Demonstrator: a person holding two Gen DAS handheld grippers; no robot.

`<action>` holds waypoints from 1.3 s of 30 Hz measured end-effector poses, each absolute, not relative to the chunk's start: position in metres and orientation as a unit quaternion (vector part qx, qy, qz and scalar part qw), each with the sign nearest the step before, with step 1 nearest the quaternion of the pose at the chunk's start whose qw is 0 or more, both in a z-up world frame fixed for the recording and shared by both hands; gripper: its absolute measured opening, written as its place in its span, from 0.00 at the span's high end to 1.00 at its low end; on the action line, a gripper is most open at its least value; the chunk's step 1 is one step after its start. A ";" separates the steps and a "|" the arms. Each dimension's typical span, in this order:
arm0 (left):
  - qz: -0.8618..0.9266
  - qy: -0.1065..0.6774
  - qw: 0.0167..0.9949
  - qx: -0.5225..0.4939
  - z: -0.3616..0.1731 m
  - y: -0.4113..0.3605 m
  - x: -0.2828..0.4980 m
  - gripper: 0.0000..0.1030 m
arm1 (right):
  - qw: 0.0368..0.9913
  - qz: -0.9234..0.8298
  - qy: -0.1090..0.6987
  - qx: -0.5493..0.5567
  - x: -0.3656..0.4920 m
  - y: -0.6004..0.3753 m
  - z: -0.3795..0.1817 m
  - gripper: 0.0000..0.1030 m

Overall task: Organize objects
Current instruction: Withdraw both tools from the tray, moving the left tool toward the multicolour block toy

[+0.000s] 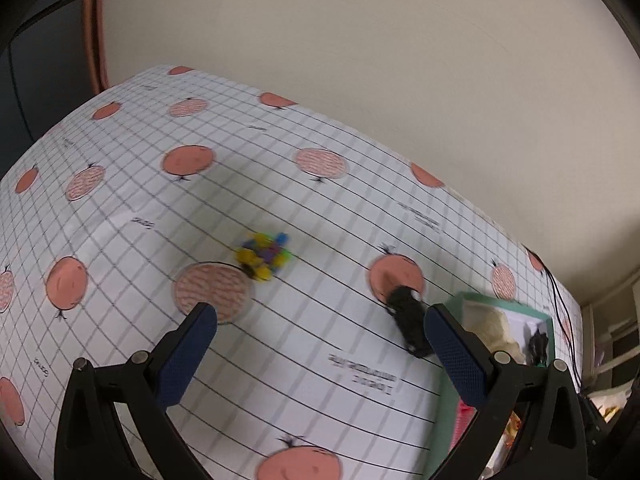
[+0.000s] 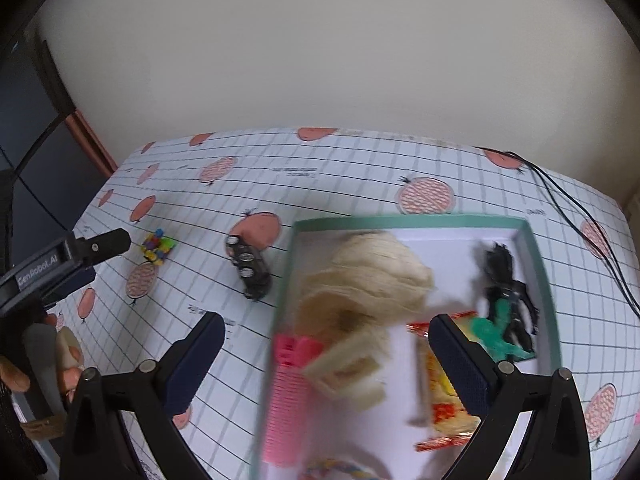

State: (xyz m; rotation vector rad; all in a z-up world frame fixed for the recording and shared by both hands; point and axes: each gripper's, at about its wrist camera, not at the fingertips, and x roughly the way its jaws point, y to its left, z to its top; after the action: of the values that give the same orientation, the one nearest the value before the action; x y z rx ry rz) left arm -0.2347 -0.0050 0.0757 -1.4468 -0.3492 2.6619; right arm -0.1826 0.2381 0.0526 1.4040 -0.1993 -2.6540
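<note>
left gripper [image 1: 320, 320] fingers apart, hovering to line up on small black toy car [image 1: 408, 320] | right gripper [image 2: 326, 344] spread empty, hanging over mint-green cardboard box [image 2: 538, 264], likely drop spot

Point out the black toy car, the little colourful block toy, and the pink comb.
Black toy car [image 2: 250, 266]: right wrist view, on its underside between the wheels.
Colourful block toy [image 2: 159, 248]: right wrist view, on its middle.
Pink comb [image 2: 286, 396]: right wrist view, on its ribbed body.
</note>
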 end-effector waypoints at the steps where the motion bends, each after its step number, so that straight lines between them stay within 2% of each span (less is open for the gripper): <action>1: 0.872 -0.119 0.043 -0.474 0.076 -0.012 -0.236 0.00 | 0.070 -0.880 -0.064 0.464 -0.184 0.232 0.053 0.00; 10: 0.881 -0.141 0.023 -0.451 0.081 -0.058 -0.241 0.00 | 0.083 -0.886 -0.057 0.453 -0.190 0.198 0.053 0.00; 14: 0.884 -0.140 0.025 -0.446 0.079 -0.065 -0.245 0.00 | 0.082 -0.893 -0.049 0.441 -0.191 0.193 0.056 0.05; 23: 0.878 -0.153 0.054 -0.450 0.068 -0.055 -0.256 0.00 | 0.081 -0.892 -0.050 0.442 -0.203 0.181 0.051 0.23; 28: 0.878 -0.143 0.056 -0.454 0.056 -0.047 -0.265 0.00 | 0.095 -0.888 -0.026 0.449 -0.215 0.163 0.045 0.26; 31: 0.878 -0.136 0.053 -0.456 0.048 -0.044 -0.272 0.07 | 0.103 -0.883 -0.010 0.458 -0.220 0.152 0.039 0.29; 33: 0.877 -0.135 0.053 -0.458 0.043 -0.044 -0.275 0.17 | 0.102 -0.880 -0.002 0.464 -0.225 0.148 0.035 0.33; 37: 0.878 -0.127 0.056 -0.458 0.038 -0.042 -0.282 0.20 | 0.100 -0.876 -0.004 0.472 -0.235 0.145 0.028 0.38; 39: 0.878 -0.124 0.056 -0.460 0.034 -0.040 -0.285 0.25 | 0.099 -0.874 -0.003 0.475 -0.240 0.143 0.025 0.42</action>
State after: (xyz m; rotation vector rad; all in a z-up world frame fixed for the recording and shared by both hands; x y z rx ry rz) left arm -0.2854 -0.0399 0.0344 -1.3949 -0.3762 2.6620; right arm -0.2404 0.1430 0.0246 1.4061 -0.0075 -2.5858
